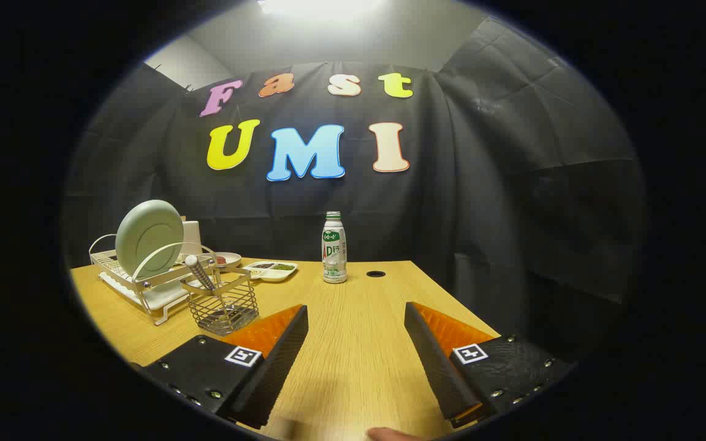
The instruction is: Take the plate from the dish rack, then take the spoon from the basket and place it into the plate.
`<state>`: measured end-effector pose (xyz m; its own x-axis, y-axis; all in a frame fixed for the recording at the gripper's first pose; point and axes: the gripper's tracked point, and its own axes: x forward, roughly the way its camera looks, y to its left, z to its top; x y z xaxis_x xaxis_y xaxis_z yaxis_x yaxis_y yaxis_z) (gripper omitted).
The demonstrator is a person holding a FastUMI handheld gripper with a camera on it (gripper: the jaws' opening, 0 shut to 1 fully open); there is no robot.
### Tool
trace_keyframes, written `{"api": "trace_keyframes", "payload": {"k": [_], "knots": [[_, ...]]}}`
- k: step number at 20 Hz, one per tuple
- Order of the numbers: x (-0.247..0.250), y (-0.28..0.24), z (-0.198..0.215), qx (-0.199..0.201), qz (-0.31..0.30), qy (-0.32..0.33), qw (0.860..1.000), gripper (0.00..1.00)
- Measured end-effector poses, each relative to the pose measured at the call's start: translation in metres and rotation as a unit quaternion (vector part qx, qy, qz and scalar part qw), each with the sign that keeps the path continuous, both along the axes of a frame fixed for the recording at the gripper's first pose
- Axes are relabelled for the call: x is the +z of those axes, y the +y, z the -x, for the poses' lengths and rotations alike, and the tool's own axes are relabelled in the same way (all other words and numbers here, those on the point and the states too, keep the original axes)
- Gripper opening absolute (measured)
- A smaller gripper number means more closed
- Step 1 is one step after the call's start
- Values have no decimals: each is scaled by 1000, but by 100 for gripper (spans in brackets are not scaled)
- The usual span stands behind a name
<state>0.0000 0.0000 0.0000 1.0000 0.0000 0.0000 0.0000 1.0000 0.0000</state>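
- The gripper [356,318] hangs over the bare wooden table [353,367], fingers spread, empty.
- Beyond its left finger, the pale green plate [149,237] stands upright in the dish rack [144,288]; a poor pinch could tip it.
- The spoon [200,274] leans in the wire basket [224,309], which might be knocked.

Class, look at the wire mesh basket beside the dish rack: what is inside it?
A metal-handled spoon stands tilted in the wire mesh basket; its bowl is hidden low behind the mesh. The open gripper is short of it, holding nothing.

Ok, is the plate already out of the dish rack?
No, the plate stands upright in the dish rack, well beyond the open fingers.
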Motion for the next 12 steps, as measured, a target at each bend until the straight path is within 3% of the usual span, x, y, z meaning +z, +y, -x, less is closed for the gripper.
{"api": "trace_keyframes", "payload": {"k": [6, 12], "knots": [[3, 0, 0, -1, -4, -6, 1000, 98], [13, -3, -37, 0, -7, -21, 1000, 98]]}}
